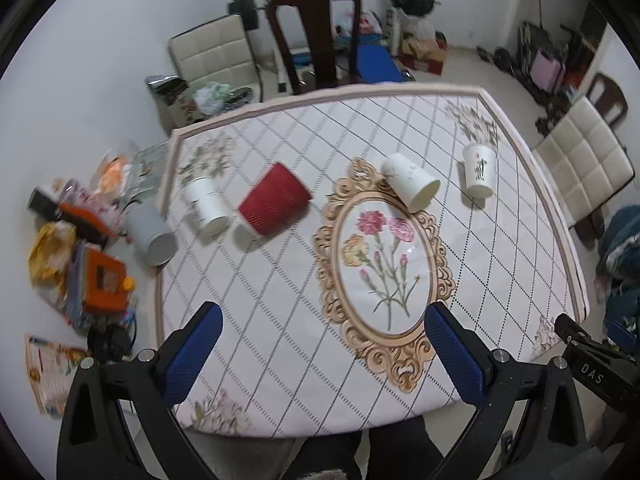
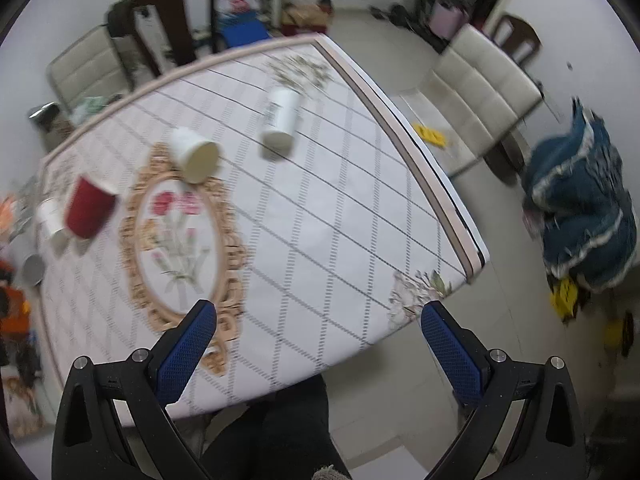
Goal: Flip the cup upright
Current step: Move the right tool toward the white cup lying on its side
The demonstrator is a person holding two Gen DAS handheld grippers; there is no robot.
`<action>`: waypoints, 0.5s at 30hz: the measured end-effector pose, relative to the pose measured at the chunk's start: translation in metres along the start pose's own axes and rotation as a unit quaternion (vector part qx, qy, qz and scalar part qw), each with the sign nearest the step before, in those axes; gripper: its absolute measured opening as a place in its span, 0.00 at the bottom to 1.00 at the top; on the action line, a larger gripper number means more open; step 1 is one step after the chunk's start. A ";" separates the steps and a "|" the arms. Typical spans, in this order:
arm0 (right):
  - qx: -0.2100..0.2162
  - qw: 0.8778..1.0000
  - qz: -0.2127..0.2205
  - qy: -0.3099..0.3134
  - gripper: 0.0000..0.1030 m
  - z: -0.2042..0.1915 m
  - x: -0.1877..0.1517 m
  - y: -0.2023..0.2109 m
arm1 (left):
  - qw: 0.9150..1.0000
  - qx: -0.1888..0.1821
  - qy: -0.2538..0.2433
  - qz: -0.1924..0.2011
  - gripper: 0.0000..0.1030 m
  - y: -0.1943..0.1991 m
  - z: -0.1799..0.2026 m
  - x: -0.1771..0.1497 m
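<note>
Several cups stand upside down on the patterned table (image 1: 280, 312): a grey cup (image 1: 152, 232) at the left edge, a white cup (image 1: 206, 206), a red ribbed cup (image 1: 274, 200), a white cup (image 1: 410, 182) near the oval flower print, and a white printed cup (image 1: 479, 171) at the far right. The right wrist view shows the red cup (image 2: 89, 208) and white cups (image 2: 195, 154) (image 2: 281, 118). My left gripper (image 1: 326, 320) is open and empty, high above the table's near edge. My right gripper (image 2: 320, 316) is open and empty, above the near right corner.
Clutter of packets and boxes (image 1: 80, 248) lies on the floor left of the table. A dark wooden chair (image 1: 316, 36) and a beige padded chair (image 1: 216, 56) stand behind it. Another beige chair (image 2: 484, 92) and a blue cloth heap (image 2: 584, 208) are to the right.
</note>
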State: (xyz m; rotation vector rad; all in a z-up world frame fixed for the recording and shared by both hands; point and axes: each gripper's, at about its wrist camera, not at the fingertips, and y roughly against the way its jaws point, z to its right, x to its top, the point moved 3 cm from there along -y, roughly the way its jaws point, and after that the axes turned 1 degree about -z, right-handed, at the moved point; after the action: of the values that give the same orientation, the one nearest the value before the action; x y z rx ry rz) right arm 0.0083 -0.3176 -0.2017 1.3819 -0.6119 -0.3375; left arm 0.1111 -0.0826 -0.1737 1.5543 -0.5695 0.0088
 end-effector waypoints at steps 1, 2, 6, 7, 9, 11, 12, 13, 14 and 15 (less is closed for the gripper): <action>-0.002 1.000 -0.008 -0.009 1.00 0.008 0.005 -0.013 | 1.000 0.000 -0.004 -0.004 1.00 -0.006 0.006 0.004; -0.005 1.000 -0.013 -0.015 1.00 0.016 0.010 -0.023 | 1.000 0.004 -0.011 -0.009 1.00 -0.015 0.017 0.012; -0.008 0.999 -0.037 -0.028 1.00 0.039 0.037 -0.063 | 0.999 0.004 -0.027 -0.033 1.00 -0.044 0.053 0.042; -0.007 0.999 -0.042 -0.029 1.00 0.043 0.044 -0.072 | 0.999 0.004 -0.030 -0.038 1.00 -0.051 0.062 0.049; -0.011 0.998 -0.052 -0.028 1.00 0.051 0.061 -0.090 | 0.998 0.004 -0.043 -0.049 1.00 -0.067 0.083 0.066; -0.011 0.997 -0.066 -0.028 1.00 0.060 0.078 -0.108 | 0.997 0.006 -0.055 -0.059 1.00 -0.083 0.102 0.082; -0.011 0.997 -0.071 -0.029 1.00 0.065 0.088 -0.119 | 0.996 0.006 -0.060 -0.062 1.00 -0.090 0.111 0.089; -0.014 0.997 -0.075 -0.029 1.00 0.069 0.097 -0.128 | 0.996 0.005 -0.066 -0.066 1.00 -0.099 0.121 0.098; -0.017 0.996 -0.079 -0.029 1.00 0.074 0.107 -0.138 | 0.995 0.003 -0.071 -0.069 1.00 -0.106 0.130 0.104; -0.018 0.996 -0.082 -0.030 1.00 0.077 0.114 -0.146 | 0.995 0.000 -0.075 -0.072 1.00 -0.114 0.139 0.112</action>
State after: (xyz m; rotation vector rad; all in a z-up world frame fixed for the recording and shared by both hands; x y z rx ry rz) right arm 0.0732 -0.4690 -0.3154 1.3952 -0.5394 -0.5208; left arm 0.2022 -0.2565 -0.2534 1.6015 -0.5730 -0.2199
